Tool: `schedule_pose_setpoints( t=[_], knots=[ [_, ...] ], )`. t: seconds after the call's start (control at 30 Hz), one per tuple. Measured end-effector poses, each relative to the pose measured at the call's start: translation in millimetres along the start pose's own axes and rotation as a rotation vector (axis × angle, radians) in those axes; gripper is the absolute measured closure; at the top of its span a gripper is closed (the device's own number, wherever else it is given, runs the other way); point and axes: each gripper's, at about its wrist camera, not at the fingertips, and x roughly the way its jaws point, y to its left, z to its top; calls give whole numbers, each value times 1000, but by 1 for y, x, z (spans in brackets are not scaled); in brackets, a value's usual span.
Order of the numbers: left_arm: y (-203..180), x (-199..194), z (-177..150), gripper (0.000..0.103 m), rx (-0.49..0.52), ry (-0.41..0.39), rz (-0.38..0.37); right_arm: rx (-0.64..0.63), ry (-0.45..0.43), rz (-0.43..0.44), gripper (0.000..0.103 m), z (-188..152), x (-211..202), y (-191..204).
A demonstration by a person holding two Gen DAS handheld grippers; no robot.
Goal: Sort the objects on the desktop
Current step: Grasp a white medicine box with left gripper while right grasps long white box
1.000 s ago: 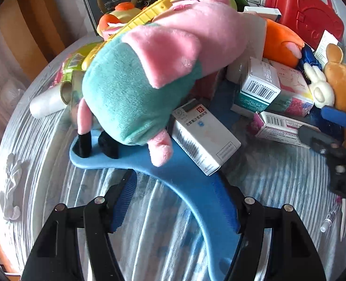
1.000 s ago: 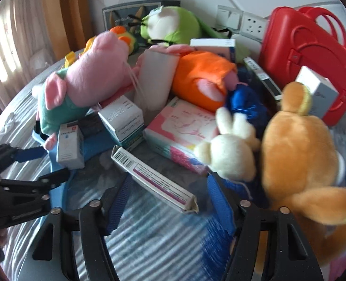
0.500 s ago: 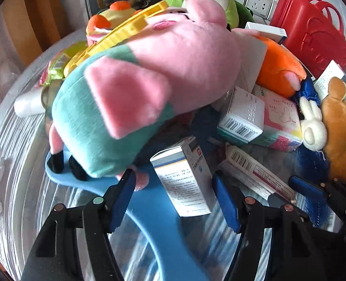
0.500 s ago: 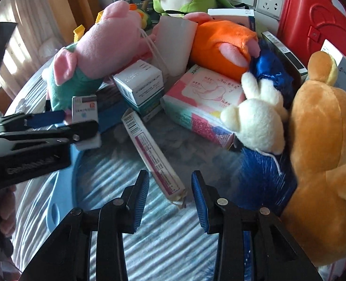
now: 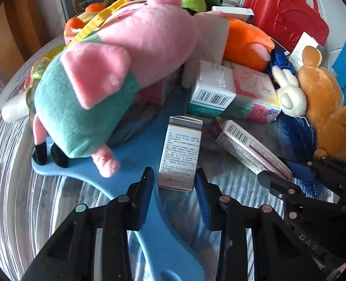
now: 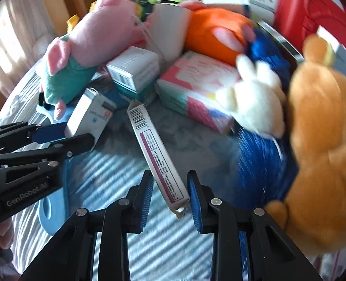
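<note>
While the small white box (image 5: 181, 154) stands between the pads of the left tool (image 5: 174, 185), whose jaws have just been closing on it, contact on both sides cannot be told. The long flat box (image 6: 157, 154) lies between the pads of the right tool (image 6: 169, 192), likewise just narrowed, its far pad touching the carton's end. Both grips are best squared before lifting, so neither carton is twisted against the pink plush pig (image 5: 116, 75) beyond.
</note>
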Motion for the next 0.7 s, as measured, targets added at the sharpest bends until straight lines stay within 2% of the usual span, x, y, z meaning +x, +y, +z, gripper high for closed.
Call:
schedule_pose_setpoints(
  t=[0.1,0.17,0.2,0.23,0.3,0.33,0.53,0.7],
  knots=[
    [-8,4,4,68,18,-4,-7,12,-1,4,73,-1,-2,-2],
    [-11,11,4,69,31,10,0,16,-4,13,66,0,-3,-2],
    [-12,13,2,73,33,16,4,19,-6,16,65,1,-3,-2],
    [-13,11,1,73,38,8,8,21,-8,15,65,2,-2,-2],
    [-14,4,-3,73,40,0,0,18,-5,4,73,2,-2,-1],
    [-15,-1,-5,73,40,-7,0,14,-9,2,81,2,-5,0],
    [-19,-49,-18,73,51,-87,-5,9,-107,-18,84,-3,-50,10],
    [-25,-110,-26,73,69,-191,-17,-1,-209,-56,85,-9,-92,18]
  ],
)
